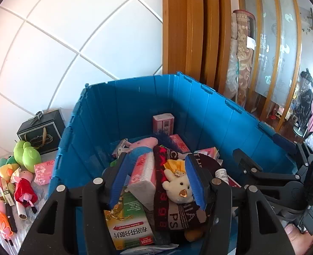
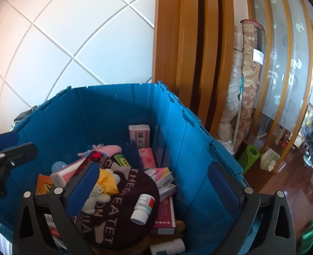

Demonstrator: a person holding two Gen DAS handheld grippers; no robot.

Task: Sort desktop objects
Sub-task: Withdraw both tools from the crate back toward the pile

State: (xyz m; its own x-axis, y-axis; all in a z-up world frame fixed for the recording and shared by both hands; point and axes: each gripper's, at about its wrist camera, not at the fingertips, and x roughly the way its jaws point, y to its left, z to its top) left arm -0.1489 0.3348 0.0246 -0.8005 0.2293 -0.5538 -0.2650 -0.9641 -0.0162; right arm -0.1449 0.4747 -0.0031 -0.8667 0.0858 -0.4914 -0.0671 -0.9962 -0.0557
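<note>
Beside white tiled wall [image 1: 60, 31], blue crate [image 1: 135, 97]

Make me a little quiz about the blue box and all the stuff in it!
1. True or false: the blue crate is empty.
2. Which thing lies on top of the dark knit hat in the right wrist view? A) a white pill bottle B) a banana C) a spoon
3. Fill in: the green frog plush sits ____ the crate, on its left in the left wrist view.

Key: 1 false, it holds boxes, toys and the hat. 2 A. 3 outside.
</note>
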